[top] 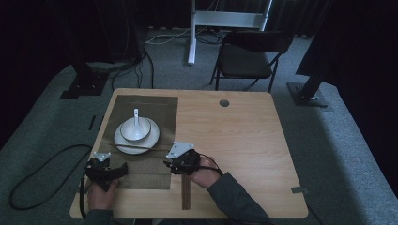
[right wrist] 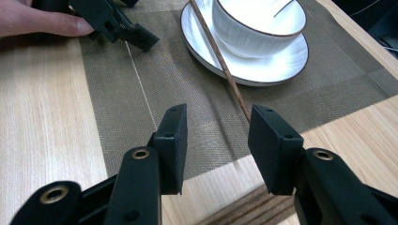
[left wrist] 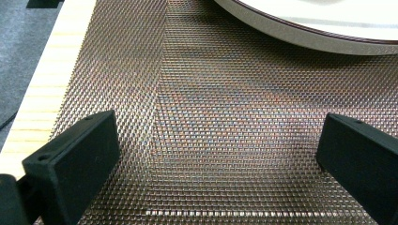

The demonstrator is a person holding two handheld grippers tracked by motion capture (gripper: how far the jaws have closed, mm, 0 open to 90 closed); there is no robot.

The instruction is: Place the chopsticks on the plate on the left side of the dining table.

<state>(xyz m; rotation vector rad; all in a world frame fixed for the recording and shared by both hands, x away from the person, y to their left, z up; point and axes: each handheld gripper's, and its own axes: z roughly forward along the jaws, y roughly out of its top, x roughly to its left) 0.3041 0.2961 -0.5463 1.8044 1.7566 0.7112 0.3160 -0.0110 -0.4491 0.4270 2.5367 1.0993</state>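
Observation:
A white plate (top: pixel 153 138) rests on a brown woven mat (top: pixel 157 108) and carries a white bowl (top: pixel 134 131) with a white spoon (top: pixel 136 118) in it. Dark wooden chopsticks (top: pixel 141 148) lie across the plate's near rim. My right gripper (top: pixel 168 164) sits at the mat's right edge; its jaws stand open with nothing between them. In the right gripper view the chopsticks (right wrist: pixel 224 70) run down from the plate (right wrist: pixel 281 70) and end beside the right jaw of my right gripper (right wrist: pixel 217 140). My left gripper (left wrist: pixel 216 154) is wide open just above the mat (left wrist: pixel 211 93), short of the plate (left wrist: pixel 328 40).
A dark wooden strip (top: pixel 186 192) lies on the light wood table (top: pixel 234 140) near its front edge. A round hole (top: pixel 224 102) is at the table's back. A black chair (top: pixel 248 58) stands behind the table. Cables trail off the left side.

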